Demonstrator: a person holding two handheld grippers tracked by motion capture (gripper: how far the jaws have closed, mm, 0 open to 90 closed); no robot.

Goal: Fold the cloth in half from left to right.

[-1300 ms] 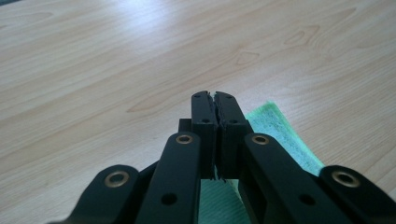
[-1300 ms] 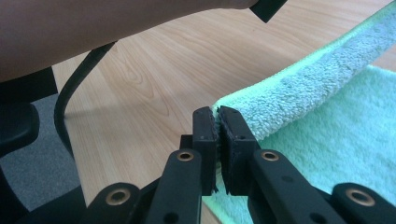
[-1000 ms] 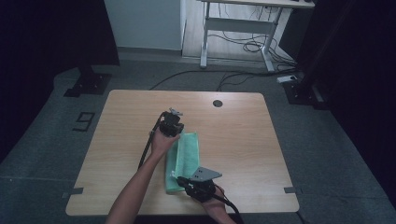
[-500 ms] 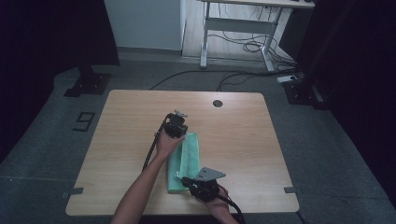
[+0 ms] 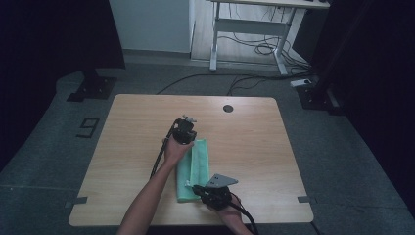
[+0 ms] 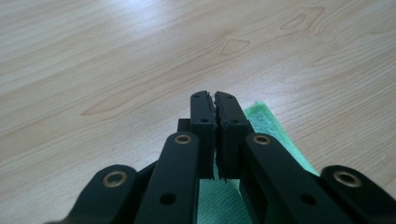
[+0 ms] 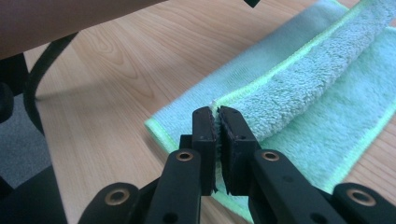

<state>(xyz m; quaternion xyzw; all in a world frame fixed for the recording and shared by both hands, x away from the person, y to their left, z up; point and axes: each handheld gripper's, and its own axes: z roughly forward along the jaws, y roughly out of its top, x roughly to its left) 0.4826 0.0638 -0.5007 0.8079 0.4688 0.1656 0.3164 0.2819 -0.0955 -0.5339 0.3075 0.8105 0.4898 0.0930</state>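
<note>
Folding a green towel lengthwise on the table

The wooden table (image 5: 244, 147) carries a green microfibre towel (image 5: 193, 171) near its front edge, lying as a long strip with one long side already lifted and rolled over. The left claw (image 6: 215, 100) is at the far end, jaws pressed together – the towel's far corner sits beneath and just right of them, though I cannot tell whether cloth is pinched. The right claw (image 7: 217, 114) at the near end is clamped on the towel's bound edge (image 7: 280, 70), holding the fold up. To do this well, I judge both ends should travel across together – level, hem to hem – before either lets go, else the fold skews.
</note>
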